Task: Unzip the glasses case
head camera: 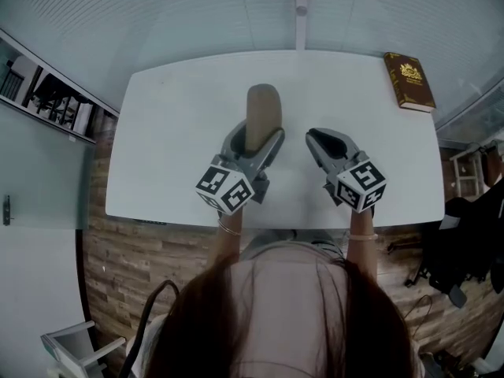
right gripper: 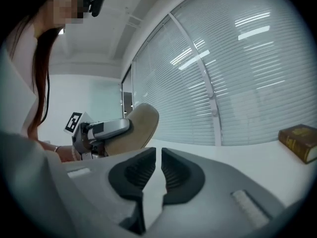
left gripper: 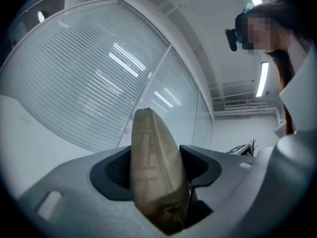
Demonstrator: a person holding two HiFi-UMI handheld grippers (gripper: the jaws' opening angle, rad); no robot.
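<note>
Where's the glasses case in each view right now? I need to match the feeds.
Head view: case at picture centre, clamped in the left tongs.
Left gripper view: case at bottom centre, standing up between the jaws.
Right gripper view: case left of centre, sticking up out of the left tongs.
Shared landmark: the blinds, beyond the case in all three.

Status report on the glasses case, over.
Left gripper clamped on glasses case. Right gripper jaws nearly together, empty, apart from case. Case looks zipped. Book far off, nothing blocking.
</note>
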